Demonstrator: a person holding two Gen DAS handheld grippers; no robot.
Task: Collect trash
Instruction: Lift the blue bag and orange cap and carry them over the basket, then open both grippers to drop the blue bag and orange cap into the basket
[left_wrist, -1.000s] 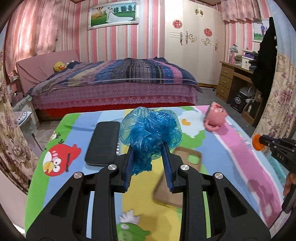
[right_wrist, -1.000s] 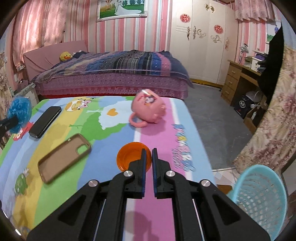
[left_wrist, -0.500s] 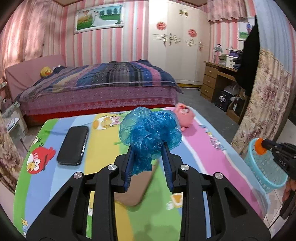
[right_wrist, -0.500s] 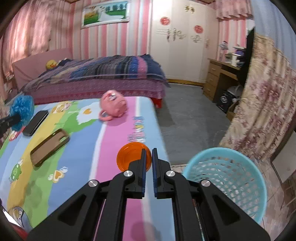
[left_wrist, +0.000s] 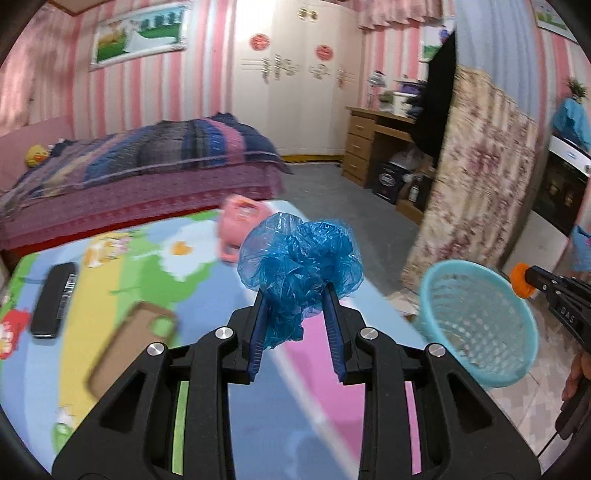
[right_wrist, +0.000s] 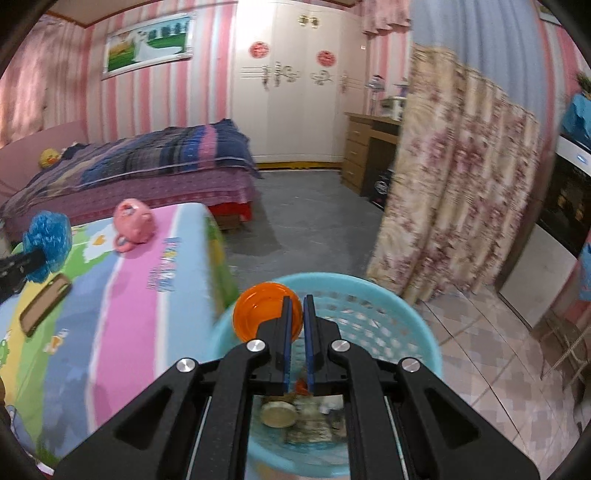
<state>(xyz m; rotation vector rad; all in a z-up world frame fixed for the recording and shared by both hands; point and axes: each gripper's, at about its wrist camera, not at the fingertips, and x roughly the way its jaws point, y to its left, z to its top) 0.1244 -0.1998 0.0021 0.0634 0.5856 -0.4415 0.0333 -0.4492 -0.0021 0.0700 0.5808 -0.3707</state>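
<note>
Left gripper (left_wrist: 295, 295): pinched the crumpled blue bag (left_wrist: 299, 258), over the table's edge, near the basket (left_wrist: 476, 325).
Right gripper (right_wrist: 297, 302): squeezed tight on the orange lid's (right_wrist: 258, 310) rim, right above the basket.
Basket: on the floor, just beside the table (right_wrist: 129, 295), with trash inside.

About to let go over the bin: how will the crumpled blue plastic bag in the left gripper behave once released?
The blue plastic bag looks thin and crinkled, so probably very light and floppy; it may drift rather than drop. It puffs out above the left gripper, so it could spring open. The basket sits off to the side.
</note>
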